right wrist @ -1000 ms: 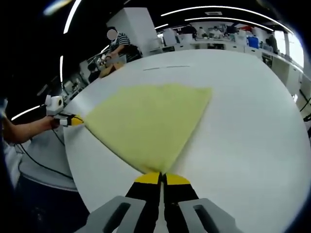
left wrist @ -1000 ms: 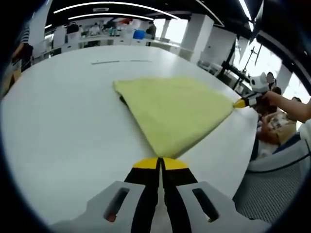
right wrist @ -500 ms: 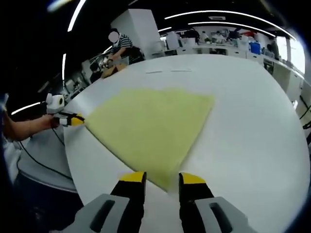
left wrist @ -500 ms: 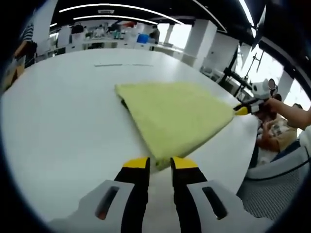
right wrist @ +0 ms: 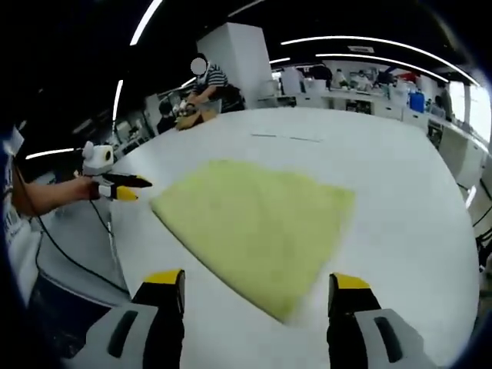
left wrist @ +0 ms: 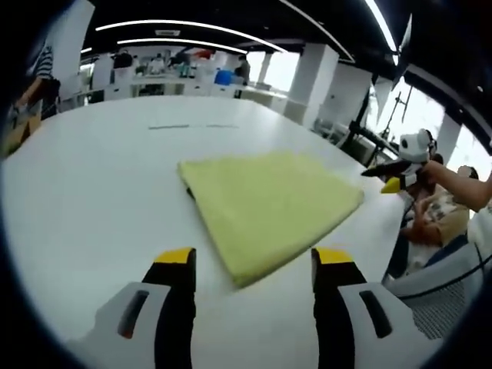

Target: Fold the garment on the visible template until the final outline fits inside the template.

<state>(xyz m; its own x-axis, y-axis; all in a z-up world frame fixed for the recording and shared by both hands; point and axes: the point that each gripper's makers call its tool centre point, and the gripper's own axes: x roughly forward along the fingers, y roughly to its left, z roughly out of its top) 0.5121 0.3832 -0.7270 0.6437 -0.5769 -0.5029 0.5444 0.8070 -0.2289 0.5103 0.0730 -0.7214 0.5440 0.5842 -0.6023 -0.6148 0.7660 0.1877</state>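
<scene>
A folded yellow-green garment (left wrist: 269,204) lies flat on a wide white table (left wrist: 84,200), its layered edges stacked along one side and its nearest corner pointing toward the camera in the left gripper view. The left gripper (left wrist: 254,261) hovers just short of that corner, its yellow-tipped jaws spread wide and holding nothing. At the right edge of that view, the right gripper (left wrist: 393,180) hangs just off the garment's far corner, held in a person's hand (left wrist: 432,171), jaws parted and clear of the cloth. In the right gripper view, the same garment (right wrist: 257,227) spreads across the table (right wrist: 400,200), with the right gripper (right wrist: 257,286) poised near its closest corner, jaws wide apart and empty. The left gripper (right wrist: 127,188) appears at the left of that view, just beside the garment's corner, its jaws parted. Thin dark marks (left wrist: 191,126) show on the tabletop beyond the cloth. People work at desks in the background.
</scene>
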